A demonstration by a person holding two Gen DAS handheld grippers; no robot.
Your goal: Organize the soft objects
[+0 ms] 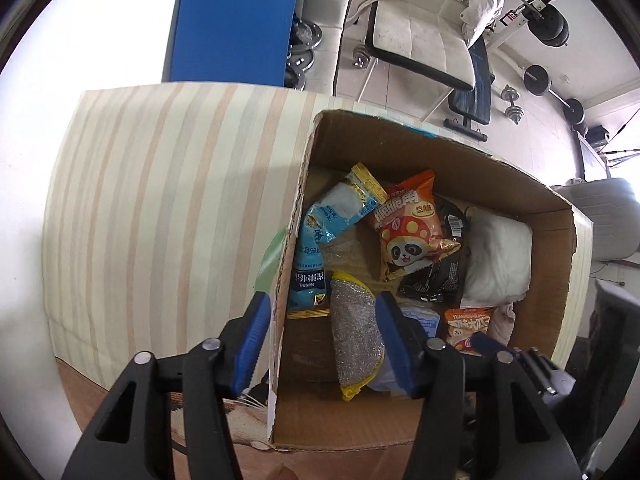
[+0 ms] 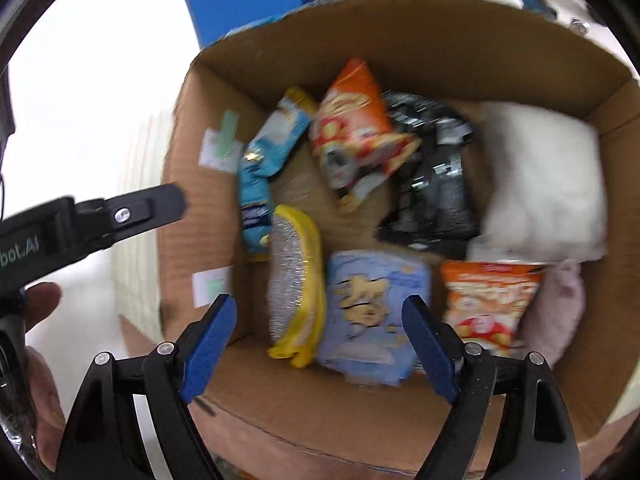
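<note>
Now both tongs hang over cardboard box (image 2: 400, 40), jaws apart, nothing held. Left gripper (image 1: 320, 344) straddles box's left wall; scrubbing pad (image 1: 356, 340) lies just beyond, between its tips, inside box. Right gripper (image 2: 320, 348) sits above near wall; tissue pack (image 2: 376, 312) lies between its tips, pad at left. White pillow (image 2: 548, 184) at far right. Snack bags (image 2: 352, 128) mid-box.

light: bright, blown-out white at left | left wrist sharp | right wrist motion-blurred | fisheye-bent edges
</note>
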